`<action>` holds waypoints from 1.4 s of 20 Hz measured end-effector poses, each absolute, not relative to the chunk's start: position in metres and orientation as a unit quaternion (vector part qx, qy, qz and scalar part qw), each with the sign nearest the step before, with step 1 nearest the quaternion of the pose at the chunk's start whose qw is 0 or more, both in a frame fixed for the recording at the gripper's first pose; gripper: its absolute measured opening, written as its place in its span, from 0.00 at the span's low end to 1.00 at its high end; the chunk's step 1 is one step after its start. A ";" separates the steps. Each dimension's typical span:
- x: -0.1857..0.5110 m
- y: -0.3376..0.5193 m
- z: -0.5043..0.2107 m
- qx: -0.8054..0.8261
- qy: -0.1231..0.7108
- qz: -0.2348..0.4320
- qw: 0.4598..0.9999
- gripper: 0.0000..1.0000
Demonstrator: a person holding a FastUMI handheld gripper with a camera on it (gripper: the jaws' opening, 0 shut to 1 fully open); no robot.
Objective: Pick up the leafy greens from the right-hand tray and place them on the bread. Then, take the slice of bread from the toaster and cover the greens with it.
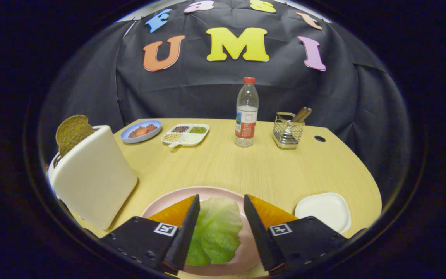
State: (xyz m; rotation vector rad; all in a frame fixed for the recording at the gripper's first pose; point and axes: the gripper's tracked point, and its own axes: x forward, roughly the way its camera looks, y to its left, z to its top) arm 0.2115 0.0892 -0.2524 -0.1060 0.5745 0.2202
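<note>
Leafy greens (215, 230) lie pale and crinkled on the pink plate (207, 192), flat between the gripper (221, 207) fingers, which stand wide apart and touch nothing. Left of the plate stands the white toaster (93, 176), a brown bread slice (72, 131) poking from its slot. Beyond the plate: a blue dish (141, 131), a divided snack tray (185, 134), a water bottle (246, 112), a wire cutlery caddy (288, 131). Right of the plate sits the white tray (323, 209). Whether bread lies under the greens, I can't tell.
</note>
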 end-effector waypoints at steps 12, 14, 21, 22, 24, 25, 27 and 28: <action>0.146 0.149 -0.117 -0.057 0.197 0.184 0.961 0.96; 0.142 0.162 -0.095 -0.070 0.180 0.184 0.964 0.96; 0.134 0.242 -0.073 -0.089 0.167 0.217 0.958 0.96; 0.136 0.253 -0.076 -0.090 0.169 0.219 0.957 0.97; 0.137 0.275 -0.085 -0.090 0.179 0.224 0.954 0.97; 0.138 0.285 -0.091 -0.088 0.185 0.226 0.952 0.97; 0.140 0.302 -0.103 -0.086 0.199 0.228 0.949 0.97; 0.141 0.310 -0.108 -0.084 0.205 0.231 0.947 0.97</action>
